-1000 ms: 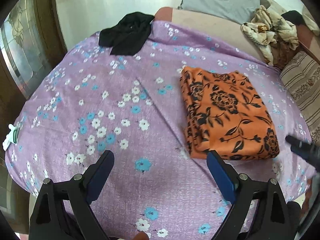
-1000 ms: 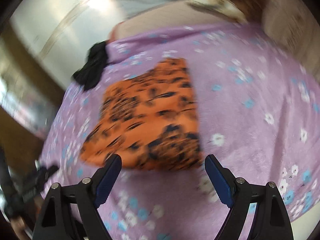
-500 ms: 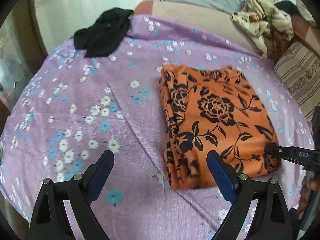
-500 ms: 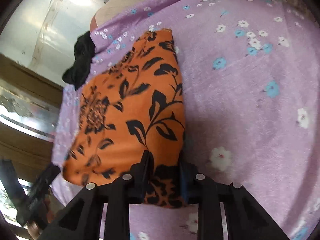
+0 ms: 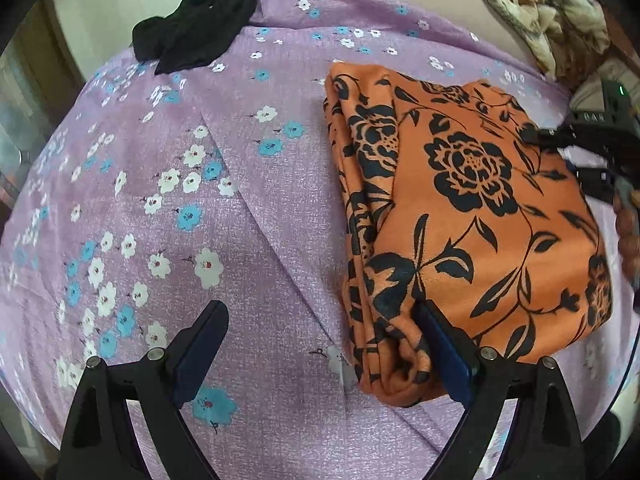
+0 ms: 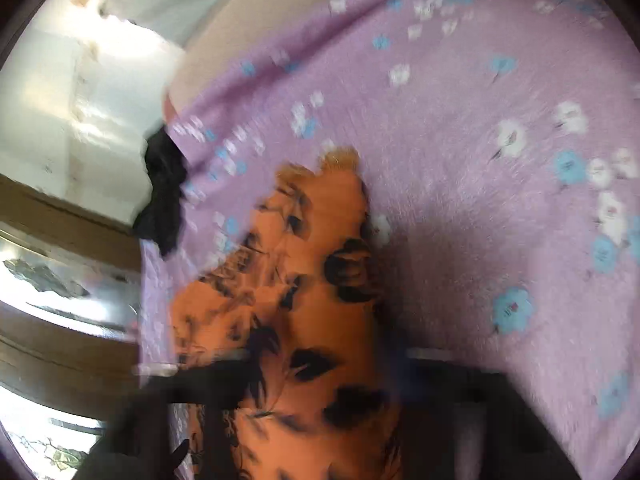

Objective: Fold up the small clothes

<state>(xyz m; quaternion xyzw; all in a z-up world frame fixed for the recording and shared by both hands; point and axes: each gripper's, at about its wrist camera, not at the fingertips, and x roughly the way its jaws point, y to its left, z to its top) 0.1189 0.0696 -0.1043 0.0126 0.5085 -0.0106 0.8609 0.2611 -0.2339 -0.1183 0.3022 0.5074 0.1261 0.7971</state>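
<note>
The orange cloth with black flower print already lies folded into a thick rectangle on the purple flowered bedsheet, at about three o'clock in the left wrist view, so most of the folding looks done. The left gripper hovers at its near corner, jaws wide apart and gripping nothing. The right gripper, blurred in its own view, appears clamped on the cloth's far edge. A crumpled black garment at eleven o'clock waits unfolded.
</note>
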